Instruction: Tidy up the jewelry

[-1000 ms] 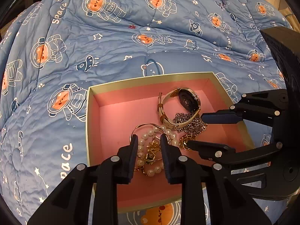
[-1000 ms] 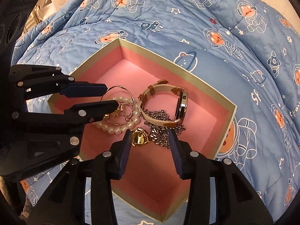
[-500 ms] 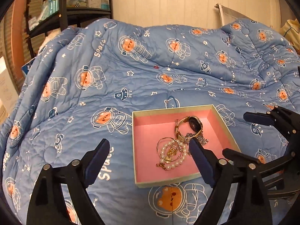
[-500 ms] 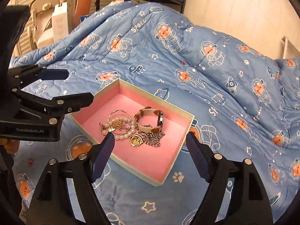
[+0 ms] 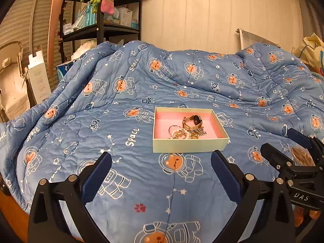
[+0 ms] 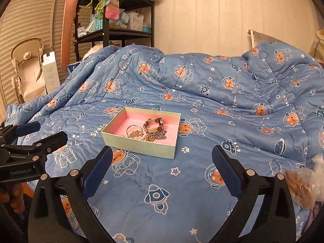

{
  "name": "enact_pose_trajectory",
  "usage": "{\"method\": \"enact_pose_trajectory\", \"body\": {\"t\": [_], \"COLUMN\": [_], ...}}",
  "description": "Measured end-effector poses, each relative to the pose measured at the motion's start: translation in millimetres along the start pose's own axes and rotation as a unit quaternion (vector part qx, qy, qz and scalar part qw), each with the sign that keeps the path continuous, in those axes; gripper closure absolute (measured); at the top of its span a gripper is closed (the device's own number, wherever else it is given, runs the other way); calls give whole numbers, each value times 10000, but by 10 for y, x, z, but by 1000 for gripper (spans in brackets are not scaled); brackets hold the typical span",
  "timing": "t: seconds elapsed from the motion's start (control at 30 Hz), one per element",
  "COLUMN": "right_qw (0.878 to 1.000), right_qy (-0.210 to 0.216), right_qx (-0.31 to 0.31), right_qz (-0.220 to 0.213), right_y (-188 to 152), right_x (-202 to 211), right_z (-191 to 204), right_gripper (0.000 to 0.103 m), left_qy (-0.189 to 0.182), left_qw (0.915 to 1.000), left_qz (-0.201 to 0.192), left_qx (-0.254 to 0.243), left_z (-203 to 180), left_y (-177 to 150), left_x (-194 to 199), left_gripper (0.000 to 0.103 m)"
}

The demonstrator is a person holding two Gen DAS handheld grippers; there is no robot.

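A pale green box with a pink lining lies on the blue astronaut quilt. Inside it are a beige-strapped watch, a pearl bracelet with gold rings and a silver chain. My left gripper hangs over the quilt, short of the box. Its jaws are opening wide and nothing is between them. My right gripper stands beside it, also back from the box, jaws opening, nothing held.
A clear bag of brown pieces lies on the quilt at the right edge. Behind the bed's left side stand a black shelf rack, a white carton and a cream seat.
Both grippers have drawn back and up from inside the box and spread from nearly shut to wide. The jewelry has stayed in the box.
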State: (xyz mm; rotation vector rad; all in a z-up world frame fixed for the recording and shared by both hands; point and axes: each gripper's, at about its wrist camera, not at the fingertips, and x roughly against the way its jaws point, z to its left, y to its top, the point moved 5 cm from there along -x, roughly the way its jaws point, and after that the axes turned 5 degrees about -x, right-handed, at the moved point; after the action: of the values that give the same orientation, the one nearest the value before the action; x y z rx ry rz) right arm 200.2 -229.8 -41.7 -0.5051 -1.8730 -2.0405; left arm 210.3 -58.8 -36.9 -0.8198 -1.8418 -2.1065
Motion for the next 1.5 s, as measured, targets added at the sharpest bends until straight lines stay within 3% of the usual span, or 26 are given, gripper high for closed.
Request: {"method": "enact_pose_trajectory", "body": {"t": [0.17,0.37,0.6,0.87,1.5], "right_qw": [9998,9999,9994,9992,9989], "right_qy": [4,-157,-239,-265,-342], "right_qx": [194,-62,-224,-249,-249], "right_qz": [-93,25,-143,-182,-187], "right_y": [-88,-239,-357,-433,-441], "right_x": [448,876,1318,1509,1520], "right_z": [79,71,39,3,-19], "right_gripper": [6,6,6,6,6], "left_qy": [70,77,172,473,497], "left_qw": [9999,9995,9984,9976,9973], "left_qz": [-65,-32,-141,-354,-373], "left_qx": [-31,312,515,347,389], "left_z": [-77,-95,-187,-275,-259], "left_y": [-182,-373,-526,-577,-570], "left_x": [417,771,1152,1389,1425], "left_gripper": [7,7,7,7,7]}}
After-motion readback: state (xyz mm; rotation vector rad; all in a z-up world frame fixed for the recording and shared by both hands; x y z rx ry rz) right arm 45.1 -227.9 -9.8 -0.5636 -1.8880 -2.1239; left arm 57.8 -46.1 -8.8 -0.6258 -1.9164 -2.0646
